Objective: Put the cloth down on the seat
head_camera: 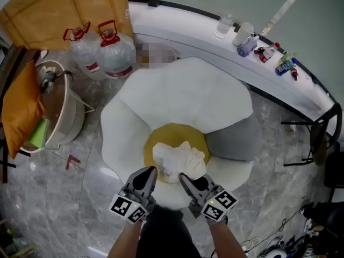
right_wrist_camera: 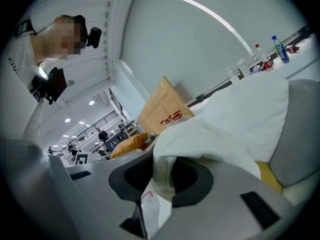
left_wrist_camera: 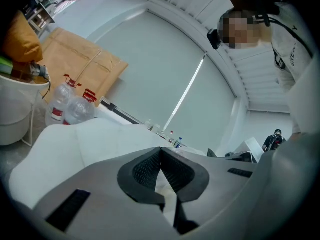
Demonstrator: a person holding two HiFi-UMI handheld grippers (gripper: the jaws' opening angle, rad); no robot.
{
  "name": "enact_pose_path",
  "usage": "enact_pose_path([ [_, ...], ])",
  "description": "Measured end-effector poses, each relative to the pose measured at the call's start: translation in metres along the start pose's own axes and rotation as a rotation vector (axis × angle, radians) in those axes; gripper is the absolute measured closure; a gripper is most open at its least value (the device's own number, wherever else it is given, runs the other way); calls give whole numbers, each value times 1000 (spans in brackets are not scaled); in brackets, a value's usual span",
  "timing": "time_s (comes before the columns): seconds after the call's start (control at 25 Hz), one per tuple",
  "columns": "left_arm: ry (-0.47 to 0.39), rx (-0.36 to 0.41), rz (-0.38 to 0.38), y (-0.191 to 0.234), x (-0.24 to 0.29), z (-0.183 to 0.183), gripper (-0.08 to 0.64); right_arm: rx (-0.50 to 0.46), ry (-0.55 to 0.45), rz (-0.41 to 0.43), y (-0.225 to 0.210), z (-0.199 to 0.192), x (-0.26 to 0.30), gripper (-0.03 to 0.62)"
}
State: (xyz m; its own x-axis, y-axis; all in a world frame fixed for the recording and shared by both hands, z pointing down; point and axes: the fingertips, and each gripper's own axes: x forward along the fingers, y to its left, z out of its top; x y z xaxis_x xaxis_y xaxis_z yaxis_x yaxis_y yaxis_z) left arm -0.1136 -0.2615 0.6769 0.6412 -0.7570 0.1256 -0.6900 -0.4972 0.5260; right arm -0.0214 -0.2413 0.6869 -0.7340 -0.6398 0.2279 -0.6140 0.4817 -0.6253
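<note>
White crumpled cloth sits bunched on the round yellow centre of the white petal-shaped padded seat, toward the seat's near edge and just left of the grey cushion that fills the seat's right side. Both hand-held grippers reach into it from the near side. The left gripper meets the cloth's left edge and the right gripper is tucked under its lower right fold, so the bundle lies between and just beyond the two tips. In the right gripper view, the right gripper is clamped on the cloth: a thick white fold passes down between the dark pads and drapes over the top of the jaws, with the yellow centre showing under it at the right. In the left gripper view, the left gripper has its jaws drawn together at the tips, and a thin creased strip of the cloth shows pinched in the narrow gap between the pads. The person's two forearms, left and right, enter from the bottom of the head view, close together and nearly parallel. Both grippers point forward and slightly inward, with their marker cubes facing up.
</note>
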Motion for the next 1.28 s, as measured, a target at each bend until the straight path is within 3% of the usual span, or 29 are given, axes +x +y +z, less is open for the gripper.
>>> enact_pose_path([
  [0.44, -39, 4, 18, 56, 18, -80, 546, -35, 1, 26, -67, -67, 34, 496],
  [1.28, -38, 11, 10, 106, 50, -138, 546, -18, -7, 28, -135, -117, 72, 494],
])
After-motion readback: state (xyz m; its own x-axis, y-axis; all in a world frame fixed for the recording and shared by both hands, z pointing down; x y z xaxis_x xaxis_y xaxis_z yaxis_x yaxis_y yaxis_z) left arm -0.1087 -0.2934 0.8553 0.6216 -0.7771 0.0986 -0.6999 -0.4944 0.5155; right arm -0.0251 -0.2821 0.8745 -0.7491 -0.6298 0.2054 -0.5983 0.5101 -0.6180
